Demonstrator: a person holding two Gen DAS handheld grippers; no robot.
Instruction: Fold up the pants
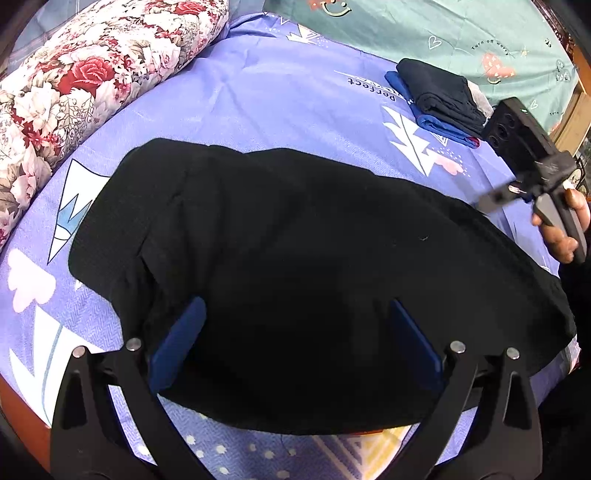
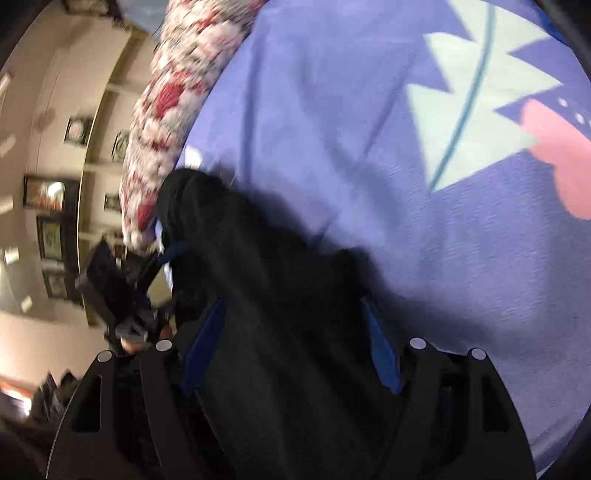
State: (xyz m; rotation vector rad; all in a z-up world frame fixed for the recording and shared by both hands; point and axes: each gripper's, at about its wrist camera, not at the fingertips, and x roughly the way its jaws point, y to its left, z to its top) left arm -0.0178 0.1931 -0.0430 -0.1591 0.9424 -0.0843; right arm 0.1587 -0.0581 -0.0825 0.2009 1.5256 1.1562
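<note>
Black knit fabric pants [image 1: 295, 266] lie on the lilac patterned bedsheet [image 1: 277, 92], just beside the long red-and-white floral bolster pillow [image 1: 85, 85], which serves as landmark. They look already doubled into one broad slab, leg on leg, judging by the thick layered edge nearest the pillow. So probably one fold is done, with at least one crosswise fold left to bring them down to stack size.

The long axis runs from the pillow-side end away toward the right gripper [image 1: 517, 192]. I cannot tell which end is waist and which is hem, since the fabric is too dark.

The left gripper [image 1: 295, 343] has its blue pads spread wide over the near edge of the pants, gripping nothing. In the right wrist view the right gripper [image 2: 295, 343] has its blue pads well apart with black cloth lying between them. The frame is blurred, so I cannot tell whether the pads are actually bearing on the cloth.

A small stack of folded dark and blue garments [image 1: 439, 99] sits far from the pillow, well apart from the pants, near the mint-green printed sheet [image 1: 443, 33].
</note>
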